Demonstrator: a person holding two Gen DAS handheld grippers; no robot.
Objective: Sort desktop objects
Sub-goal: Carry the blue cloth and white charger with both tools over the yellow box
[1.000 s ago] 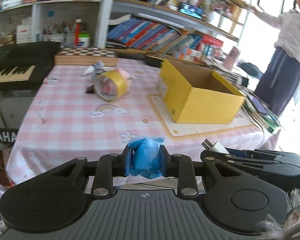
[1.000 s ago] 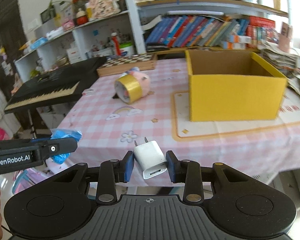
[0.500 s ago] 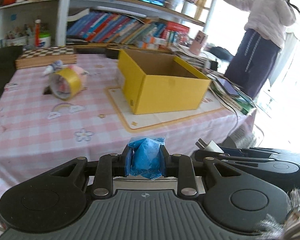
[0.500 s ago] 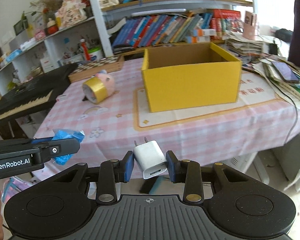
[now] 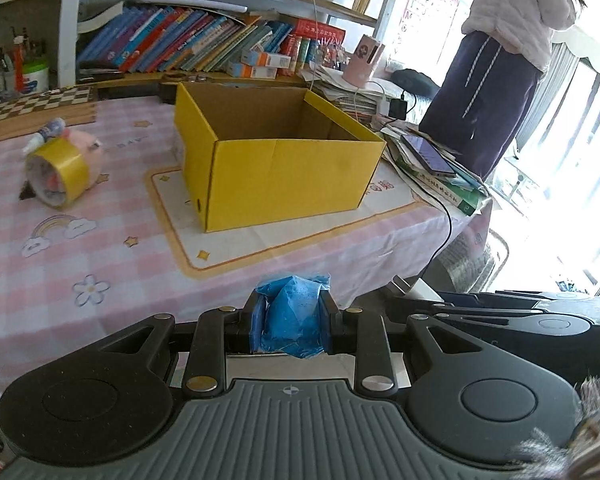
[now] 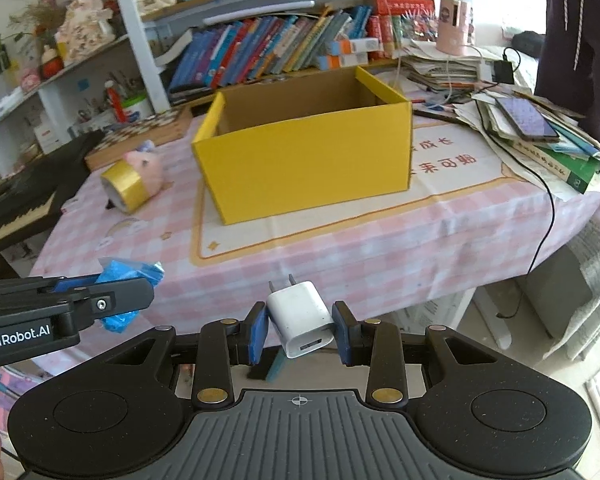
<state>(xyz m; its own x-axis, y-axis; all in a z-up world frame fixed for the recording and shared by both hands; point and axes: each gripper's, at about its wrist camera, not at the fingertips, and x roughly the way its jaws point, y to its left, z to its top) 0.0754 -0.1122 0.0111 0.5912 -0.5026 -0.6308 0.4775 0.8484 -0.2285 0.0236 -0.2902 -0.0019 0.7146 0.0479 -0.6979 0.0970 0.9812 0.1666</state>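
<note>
Pink checked cloth covers the table (image 6: 340, 248), with bookshelves far behind. At far left lie one tape roll (image 6: 125, 189) and one pink toy pig (image 6: 146, 166). One yellow box (image 6: 312, 160) stands open in the middle. Near us, the left gripper (image 5: 291, 320) pinches one blue bag (image 5: 290, 322); the right gripper (image 6: 300, 330) pinches one white plug (image 6: 300, 322). Both hang off the table's near edge, so a loose squeeze could drop things on the floor.
</note>
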